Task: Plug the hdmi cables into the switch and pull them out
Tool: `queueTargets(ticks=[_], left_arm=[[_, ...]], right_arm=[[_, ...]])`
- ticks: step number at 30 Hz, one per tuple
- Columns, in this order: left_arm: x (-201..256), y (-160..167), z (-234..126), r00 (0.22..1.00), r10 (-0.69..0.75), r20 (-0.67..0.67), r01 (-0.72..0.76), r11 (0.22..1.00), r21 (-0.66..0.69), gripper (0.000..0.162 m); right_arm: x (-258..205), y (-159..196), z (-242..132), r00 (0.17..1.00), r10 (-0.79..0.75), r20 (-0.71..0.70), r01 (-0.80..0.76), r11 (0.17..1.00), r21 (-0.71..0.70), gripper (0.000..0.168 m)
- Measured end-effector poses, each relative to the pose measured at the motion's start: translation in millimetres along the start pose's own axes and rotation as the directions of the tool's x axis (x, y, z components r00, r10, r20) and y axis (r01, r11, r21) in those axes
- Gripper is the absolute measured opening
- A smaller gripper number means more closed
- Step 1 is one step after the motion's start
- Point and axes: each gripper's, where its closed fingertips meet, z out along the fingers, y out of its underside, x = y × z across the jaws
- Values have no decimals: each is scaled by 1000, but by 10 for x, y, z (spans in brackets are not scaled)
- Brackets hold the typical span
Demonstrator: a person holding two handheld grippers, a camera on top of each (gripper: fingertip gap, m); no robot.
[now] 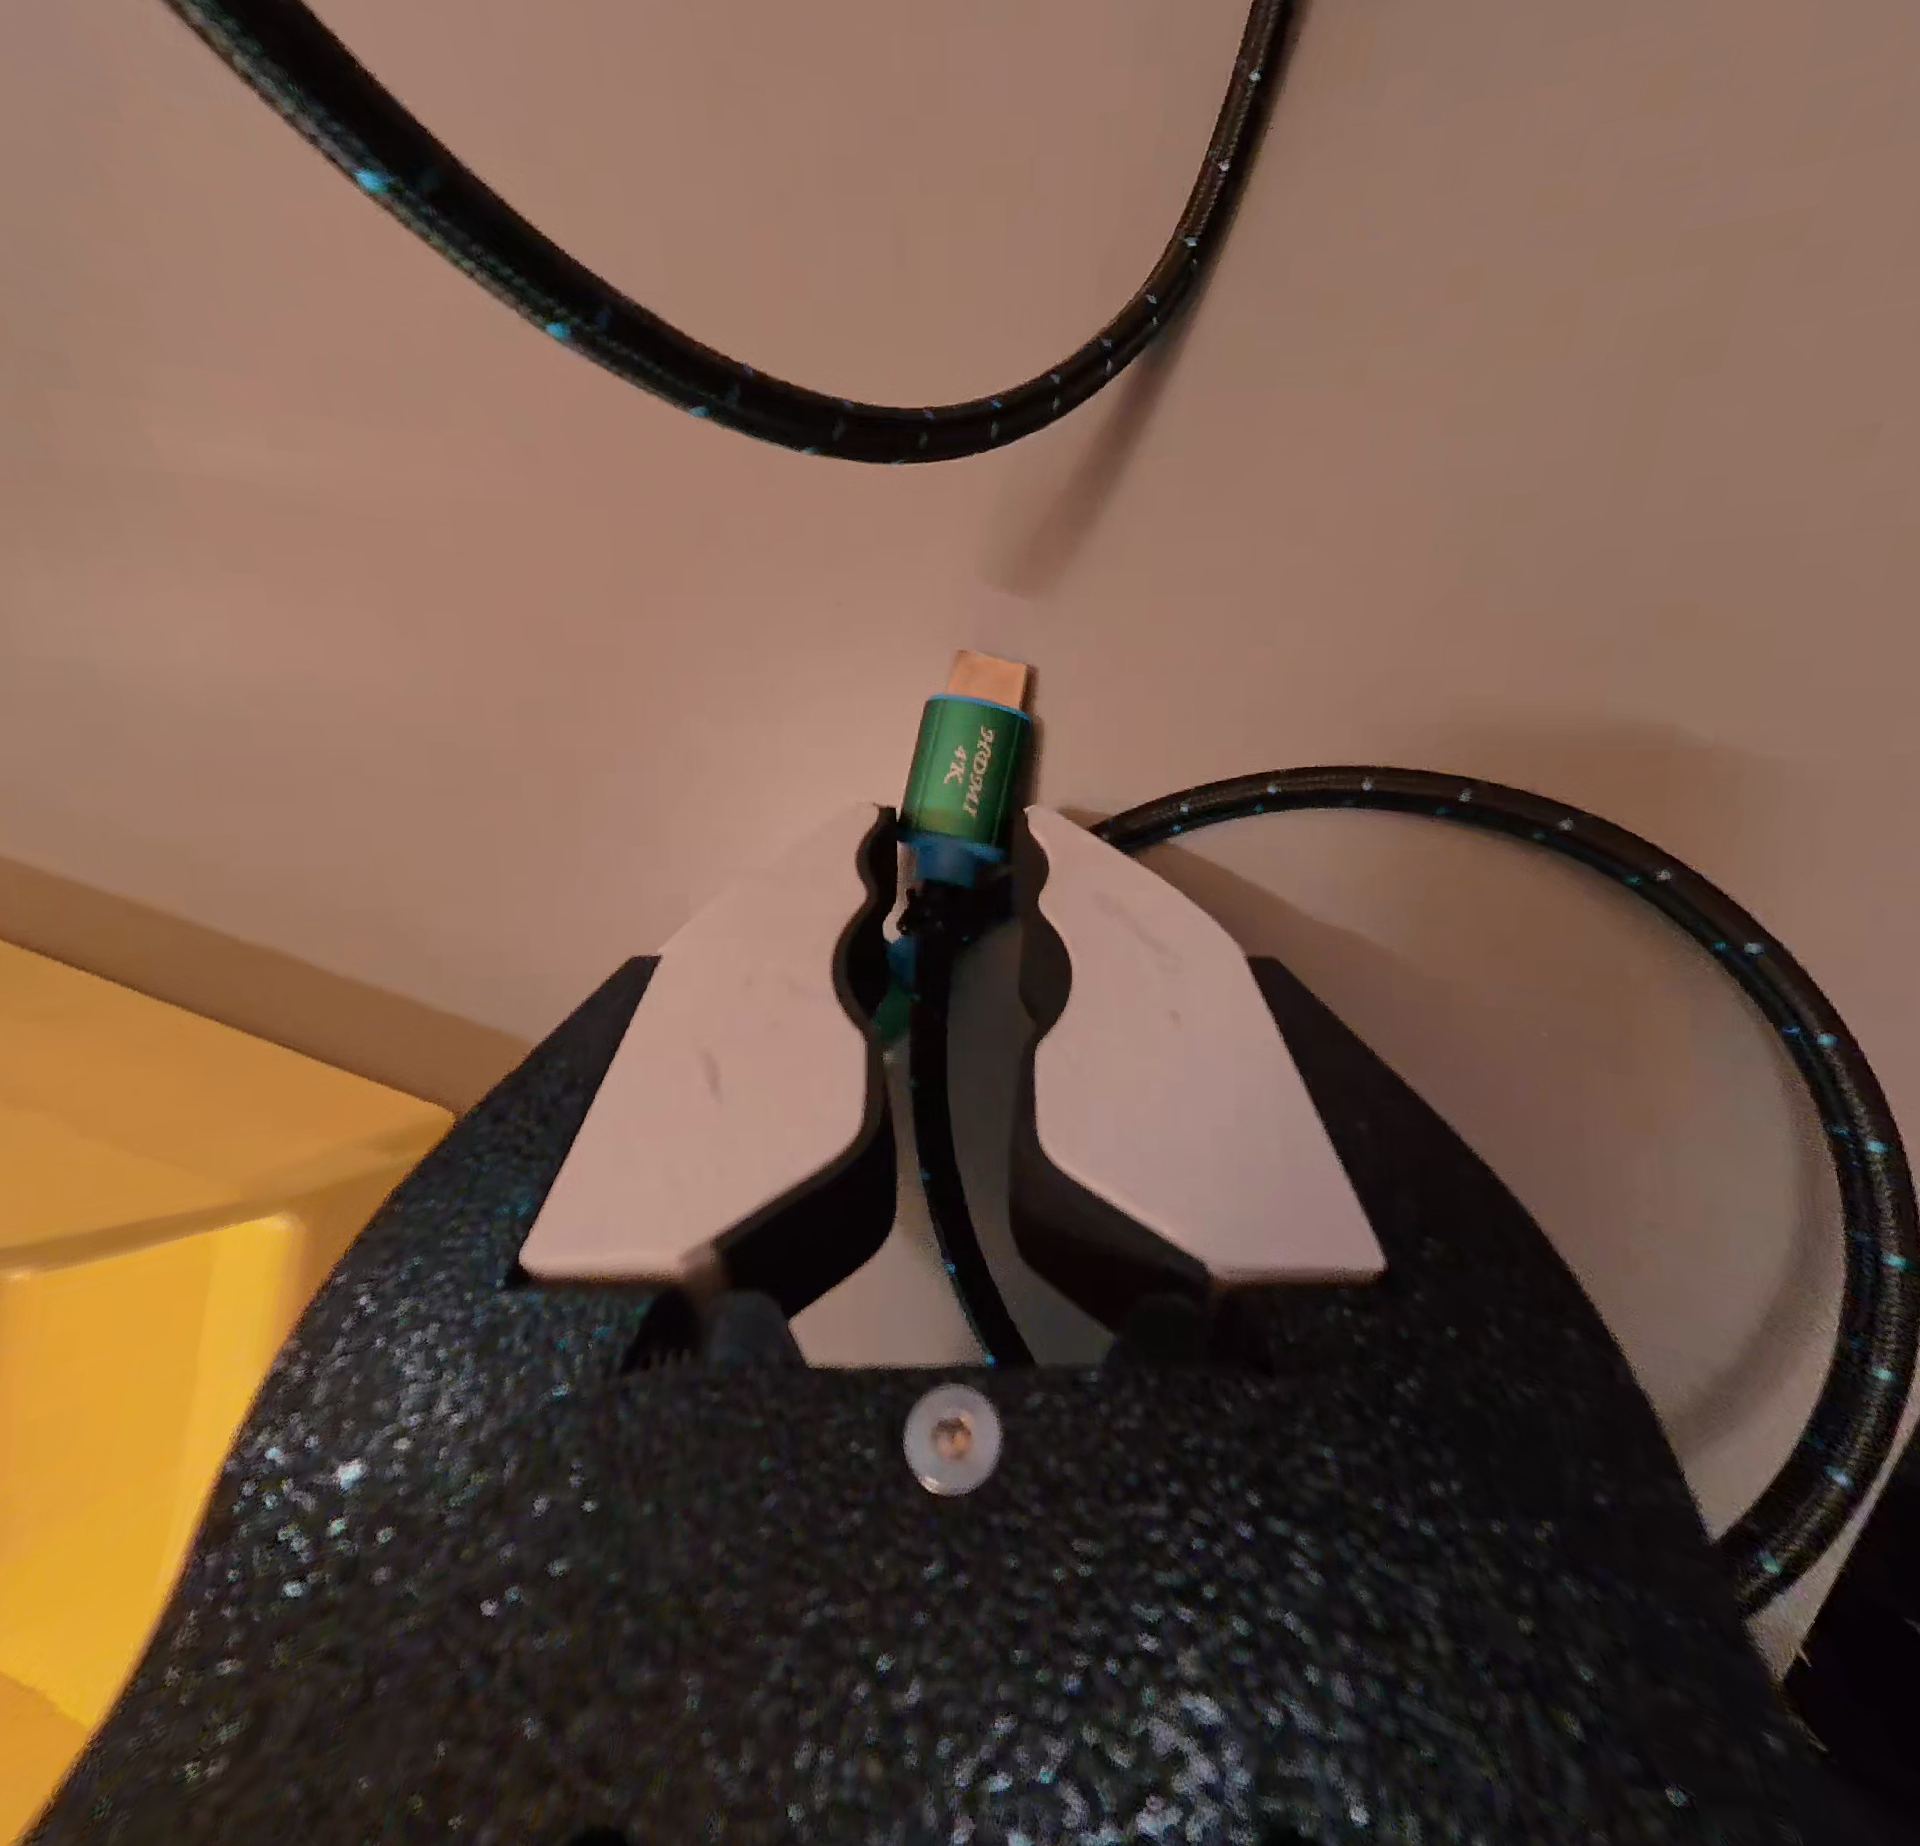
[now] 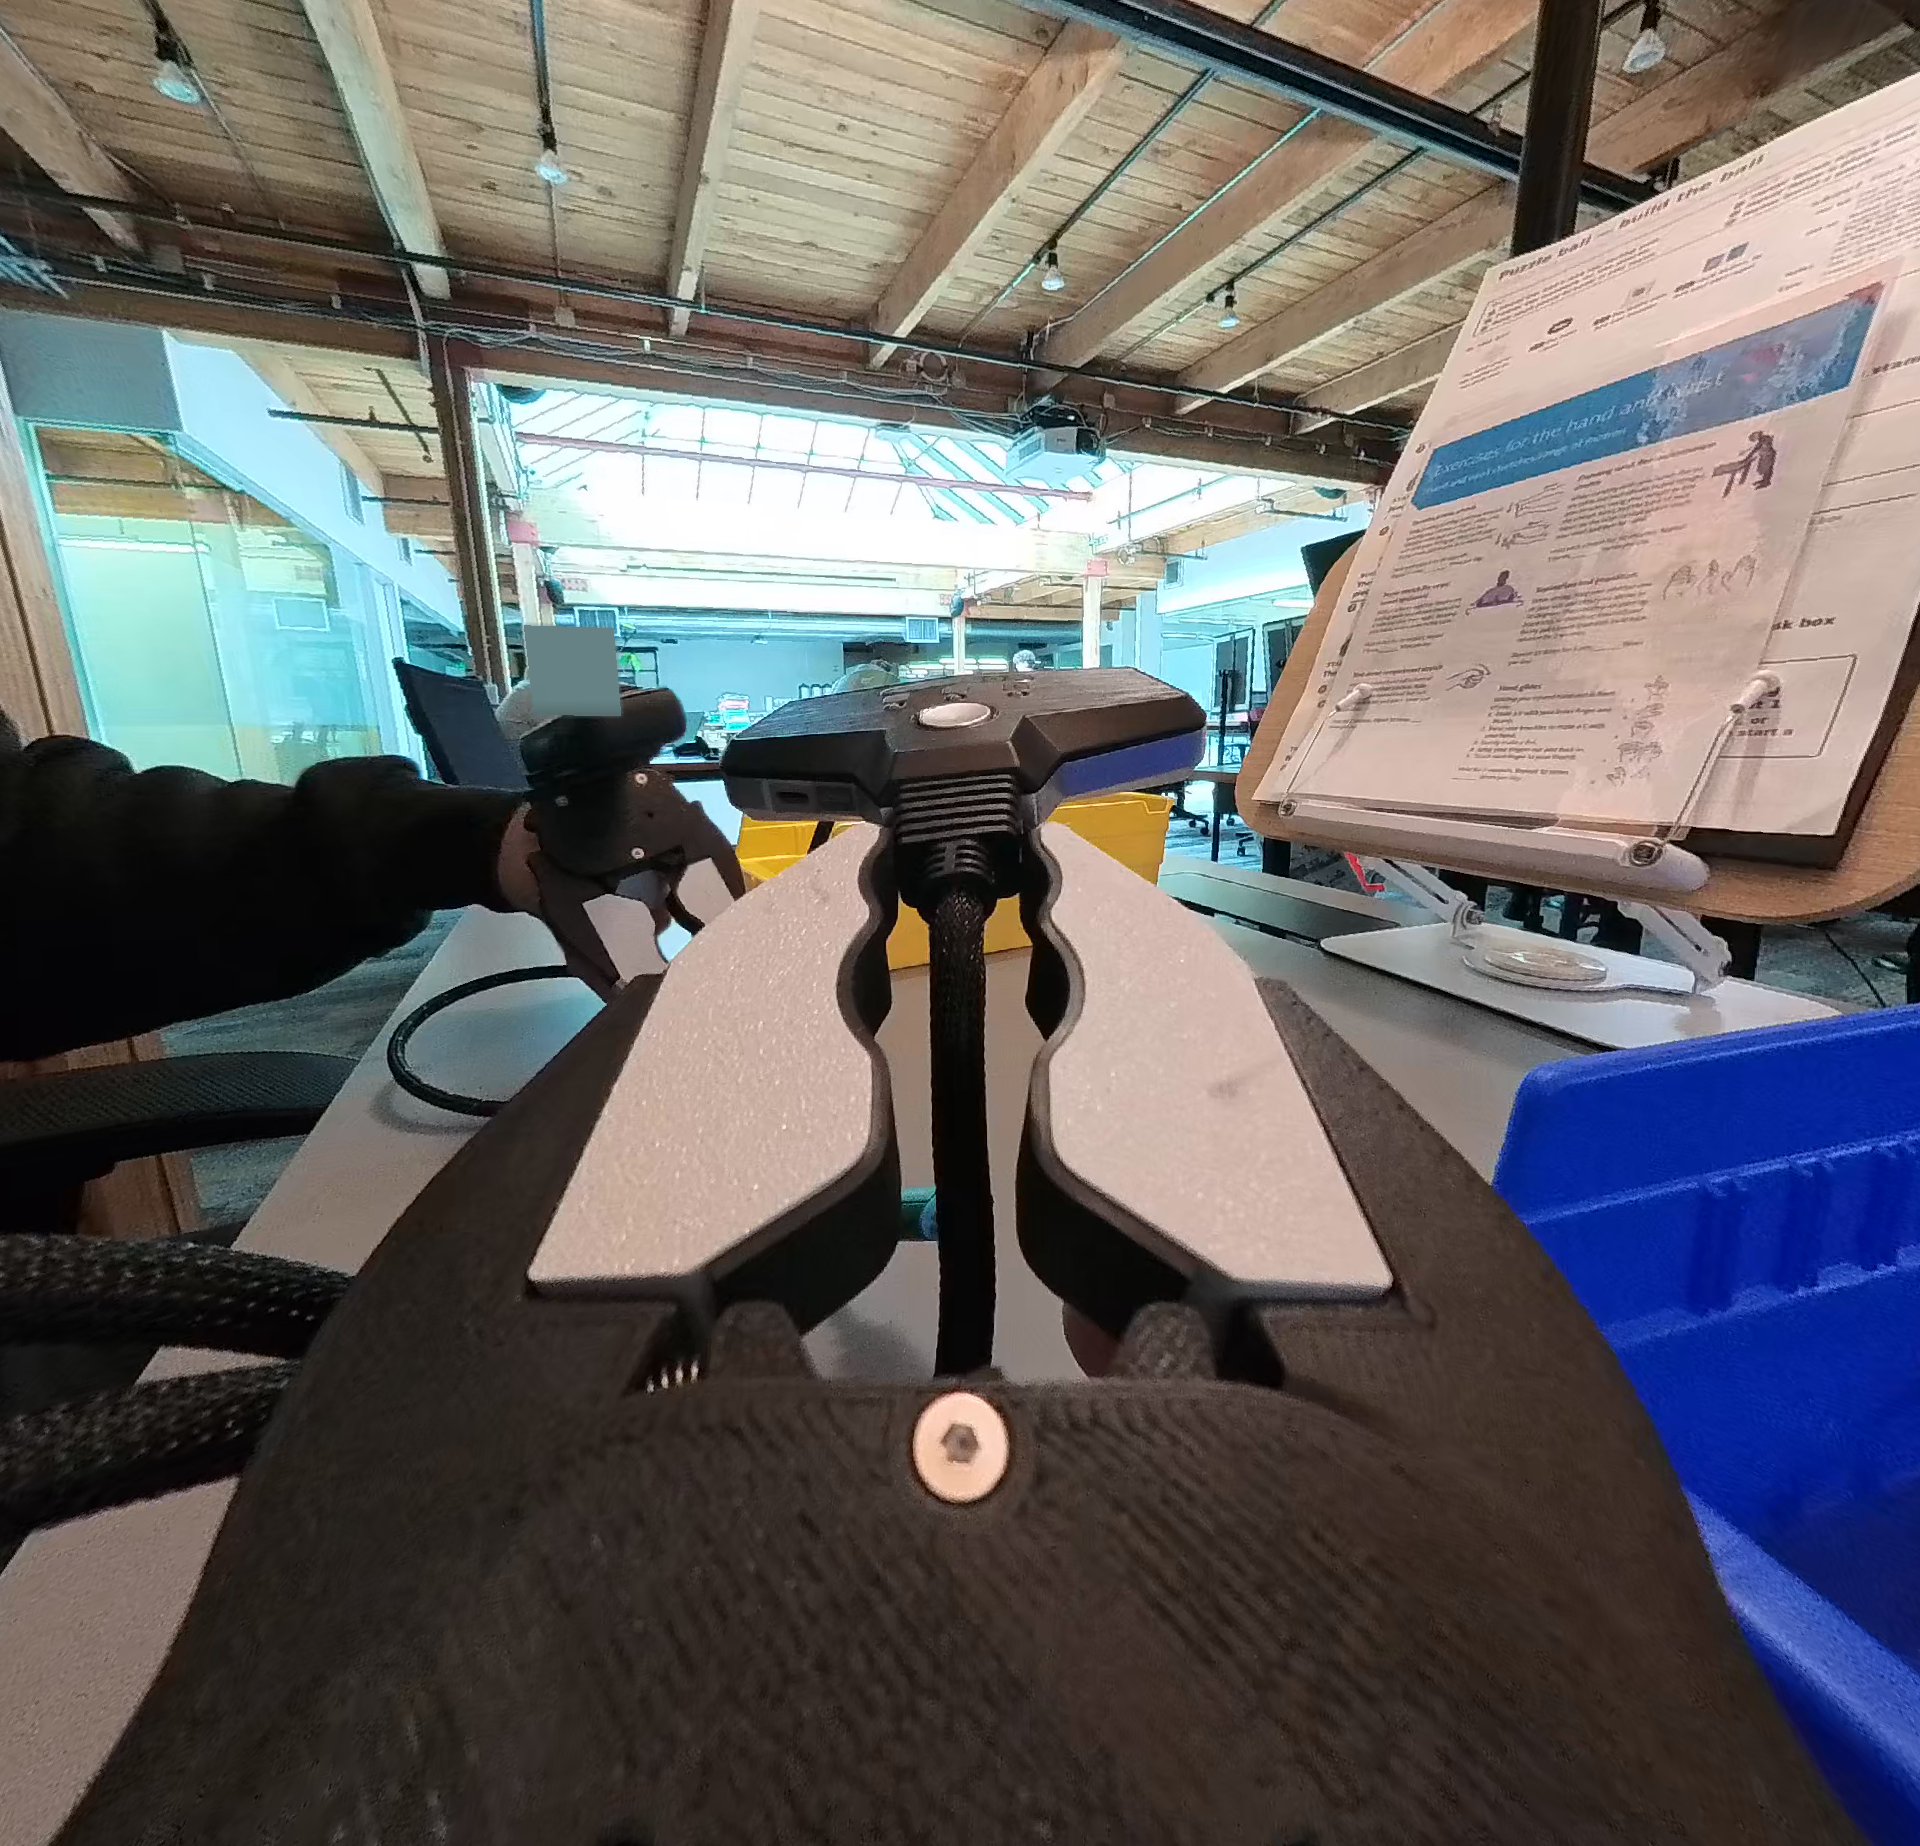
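My left gripper (image 1: 961, 825) pinches a green metal plug (image 1: 961, 773); my right gripper (image 2: 961, 851) clamps the black ribbed switch (image 2: 966, 736) neck. Yellow bin (image 2: 1101, 830) behind switch, contents unclear.

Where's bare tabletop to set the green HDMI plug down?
Bare grey tabletop lies ahead of the green HDMI plug, between the two black braided cable loops above and at right. The left gripper grips the plug's rear. Crowded: yellow plastic bin lower left, blue plastic bin and paper stand right.
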Motion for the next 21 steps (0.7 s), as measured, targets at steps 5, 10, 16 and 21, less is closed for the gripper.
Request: queueTargets(ticks=[5,10,16,21], left_arm=[[-43,-29,40,999,-44,-7,45,998,41,20],[-66,-53,67,997,-70,-15,72,991,115,20],[-102,-64,76,994,-75,81,60,983,171,20],[-132,-39,48,984,-173,41,166,976,144,20]], right_arm=[[-6,9,7,1000,3,4,-3,1000,-4,22],[-5,11,5,1000,3,4,-3,1000,-5,22],[-42,-1,11,1000,9,26,-9,1000,-2,22],[-184,-33,23,993,20,117,-21,1000,11,22]])
